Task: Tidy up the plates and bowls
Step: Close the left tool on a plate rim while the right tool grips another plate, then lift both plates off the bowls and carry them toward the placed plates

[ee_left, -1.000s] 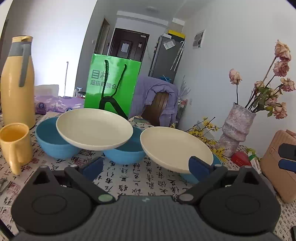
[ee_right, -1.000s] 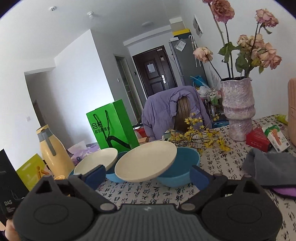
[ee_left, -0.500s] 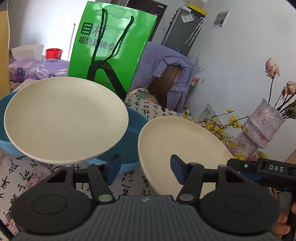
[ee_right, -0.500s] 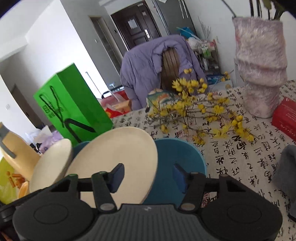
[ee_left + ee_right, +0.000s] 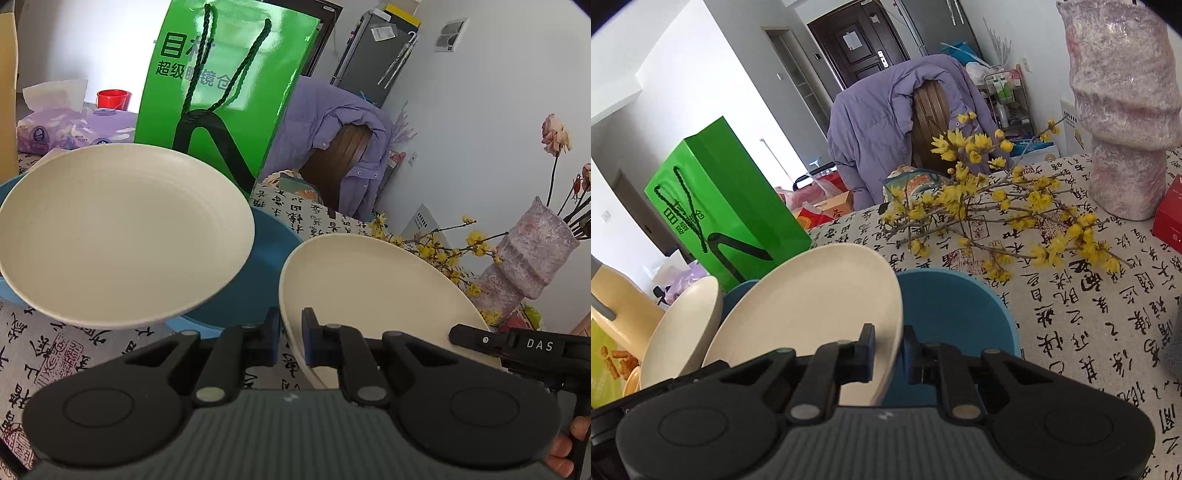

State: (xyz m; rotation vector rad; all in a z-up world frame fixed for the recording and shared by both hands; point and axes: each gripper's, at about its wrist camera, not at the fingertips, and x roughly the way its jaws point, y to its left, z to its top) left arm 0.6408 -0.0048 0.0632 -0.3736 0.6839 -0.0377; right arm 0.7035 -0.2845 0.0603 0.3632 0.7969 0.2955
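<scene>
Calligraphy-print tablecloth [image 5: 1071, 295], my left gripper [image 5: 291, 338] and right gripper [image 5: 888, 349] just closed, each pinching opposite rims of one cream plate [image 5: 369, 280] tilted on a blue bowl [image 5: 953, 310], second plate [image 5: 118, 229] leftward, green bag [image 5: 225, 88] behind.

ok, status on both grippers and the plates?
Left gripper and right gripper just closed, both shut on the same plate rim. Plate tilted on blue bowl. Second plate alongside; yellow branch behind.
</scene>
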